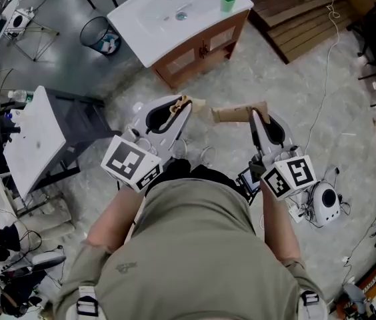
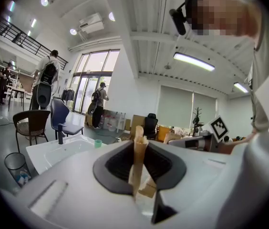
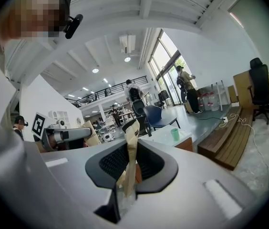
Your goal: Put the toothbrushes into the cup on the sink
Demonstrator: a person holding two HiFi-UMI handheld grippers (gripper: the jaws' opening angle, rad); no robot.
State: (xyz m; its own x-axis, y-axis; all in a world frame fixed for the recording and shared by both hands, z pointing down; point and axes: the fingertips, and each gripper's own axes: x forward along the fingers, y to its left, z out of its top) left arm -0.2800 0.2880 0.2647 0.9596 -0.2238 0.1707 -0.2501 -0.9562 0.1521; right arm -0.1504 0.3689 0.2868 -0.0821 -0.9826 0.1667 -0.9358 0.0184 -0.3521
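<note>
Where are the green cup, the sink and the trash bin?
green cup (image 1: 227,1): head view, on its side wall.
sink (image 1: 143,27): head view, on the bare white top.
trash bin (image 1: 84,33): head view, on its left rim.

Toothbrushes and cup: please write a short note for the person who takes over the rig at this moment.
Left tool: shut on a tan toothbrush.
Right tool: shut on a second tan toothbrush.
The green cup stands at a corner of the white sink, ahead across the floor and out of reach.
Done: both toothbrushes are gripped.
Left: walk to the sink and put both into the cup.
</note>
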